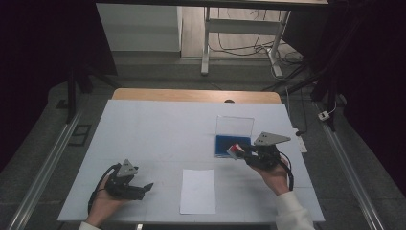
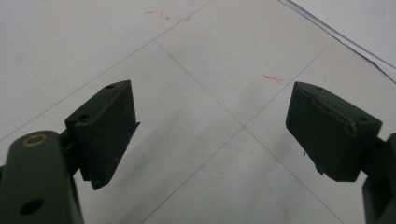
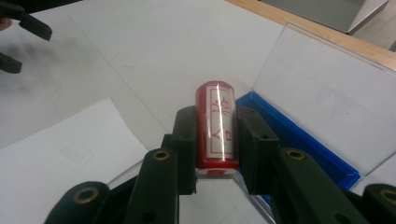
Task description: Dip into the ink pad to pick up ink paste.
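Partly hidden red stamp, base unreadable

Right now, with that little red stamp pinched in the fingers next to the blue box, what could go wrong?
1. The red stamp is round and glossy, gripped by its sides in the right gripper; it could slip or twist.
2. The blue ink pad box has its clear lid standing open close by; a careless swing might knock it.
3. The sheet of paper lies loose, and the left gripper is open away from it, so stamping may shift it.
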Motion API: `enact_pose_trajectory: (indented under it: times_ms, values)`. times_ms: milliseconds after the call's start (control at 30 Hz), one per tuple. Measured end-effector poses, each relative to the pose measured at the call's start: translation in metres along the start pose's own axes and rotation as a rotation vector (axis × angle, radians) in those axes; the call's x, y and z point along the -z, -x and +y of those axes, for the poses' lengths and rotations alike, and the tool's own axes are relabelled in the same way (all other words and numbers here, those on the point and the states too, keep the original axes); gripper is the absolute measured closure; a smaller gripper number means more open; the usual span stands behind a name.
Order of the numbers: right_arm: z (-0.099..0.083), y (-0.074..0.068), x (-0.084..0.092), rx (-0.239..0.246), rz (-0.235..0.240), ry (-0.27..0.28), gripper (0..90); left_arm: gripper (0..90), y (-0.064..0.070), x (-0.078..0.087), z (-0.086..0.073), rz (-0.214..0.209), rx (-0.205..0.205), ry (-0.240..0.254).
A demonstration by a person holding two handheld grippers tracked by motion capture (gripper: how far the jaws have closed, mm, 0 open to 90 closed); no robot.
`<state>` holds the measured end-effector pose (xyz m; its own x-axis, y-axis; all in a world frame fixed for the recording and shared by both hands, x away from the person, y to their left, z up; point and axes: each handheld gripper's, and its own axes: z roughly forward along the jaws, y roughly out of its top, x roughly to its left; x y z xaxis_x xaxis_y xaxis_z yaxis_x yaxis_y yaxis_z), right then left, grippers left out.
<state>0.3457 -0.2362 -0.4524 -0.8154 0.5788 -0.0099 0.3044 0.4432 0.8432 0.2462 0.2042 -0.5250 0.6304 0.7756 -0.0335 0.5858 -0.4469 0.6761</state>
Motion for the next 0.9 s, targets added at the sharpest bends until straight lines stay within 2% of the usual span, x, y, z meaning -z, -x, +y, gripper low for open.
enact_pose_trajectory:
  times_ms: [100, 300, 900]
  values:
    - [0.000, -0.005, -0.001, 0.025, 0.007, -0.018, 70.1, 16.6, 0.000, 0.000, 0.000, 0.001, 0.000, -0.002]
    - [0.000, -0.011, -0.002, 0.043, 0.017, -0.030, 70.1, 16.7, 0.000, 0.001, 0.000, 0.004, 0.000, -0.002]
    - [0.000, -0.026, -0.009, 0.078, 0.073, -0.054, 70.1, 16.8, 0.001, 0.000, 0.000, 0.004, -0.001, -0.007]
